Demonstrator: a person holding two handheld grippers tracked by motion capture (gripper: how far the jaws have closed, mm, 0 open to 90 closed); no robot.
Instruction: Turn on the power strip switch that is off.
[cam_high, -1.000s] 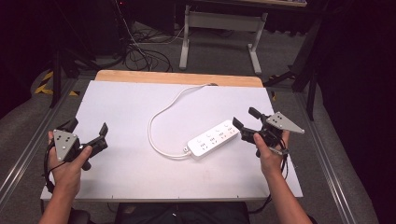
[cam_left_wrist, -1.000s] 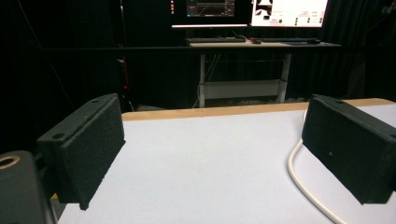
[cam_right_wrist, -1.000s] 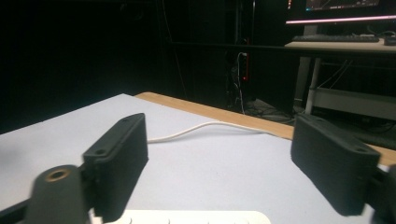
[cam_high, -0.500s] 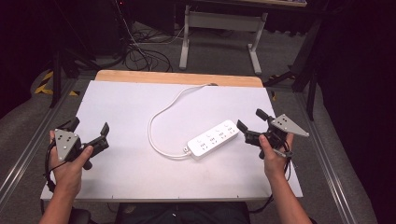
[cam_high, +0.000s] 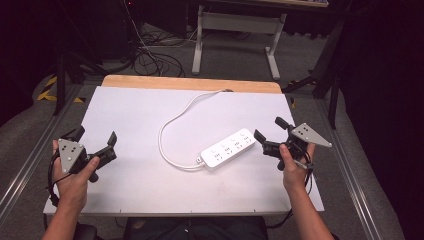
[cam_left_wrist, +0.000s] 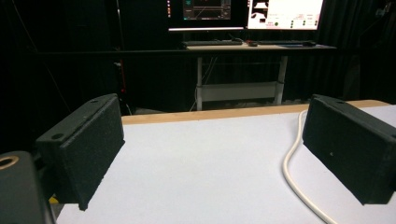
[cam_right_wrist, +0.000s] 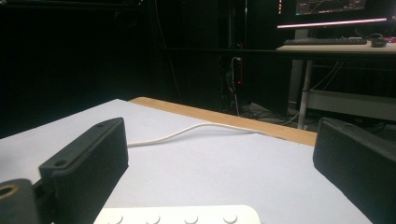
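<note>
Right tongs (cam_high: 269, 135) are being held wide open, empty, just beside the near end of the power strip (cam_high: 228, 149); in the right gripper view the strip's end (cam_right_wrist: 180, 215) is lying low between the jaws. The strip is lying mid-surface (cam_high: 130, 115), long axis running diagonally from centre toward the right tongs. Left tongs (cam_high: 95, 142) are also being held wide, empty, well apart from it, w/ only the white cord (cam_left_wrist: 299, 184) near. Right hand is judged nearer. No brand or writing is readable.

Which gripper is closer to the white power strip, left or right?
Right. The right gripper sits just off the power strip end; the left gripper is far across the table.
</note>
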